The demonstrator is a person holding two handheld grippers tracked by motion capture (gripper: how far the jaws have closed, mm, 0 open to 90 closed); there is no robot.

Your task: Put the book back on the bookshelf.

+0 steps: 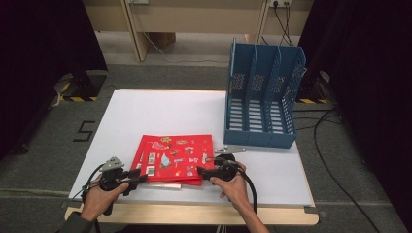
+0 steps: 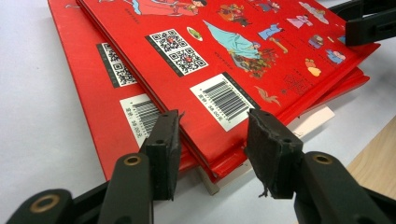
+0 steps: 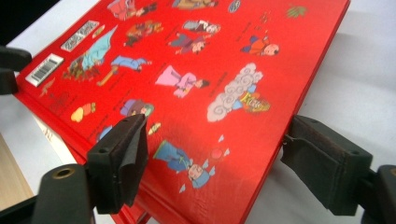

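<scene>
White worktop (image 1: 145, 116), carpeted floor around it. Stack of glossy red hardcover picture books (image 1: 174, 159) lies flat between both tools. Left gripper (image 2: 212, 135) has its fingers clenched on the top book's near corner; right gripper (image 3: 215, 154) stands released, fingers (image 3: 122, 158) straddling the opposite edge, the cover's long axis running away from them.

a stack of books (image 1: 175, 158) lay on the table (image 1: 145, 116) near its front edge. the file rack (image 1: 262, 97) stood behind and right of it. one gripper (image 1: 141, 178) sat at the stack's left end, another (image 1: 201, 171) at its right.
</scene>
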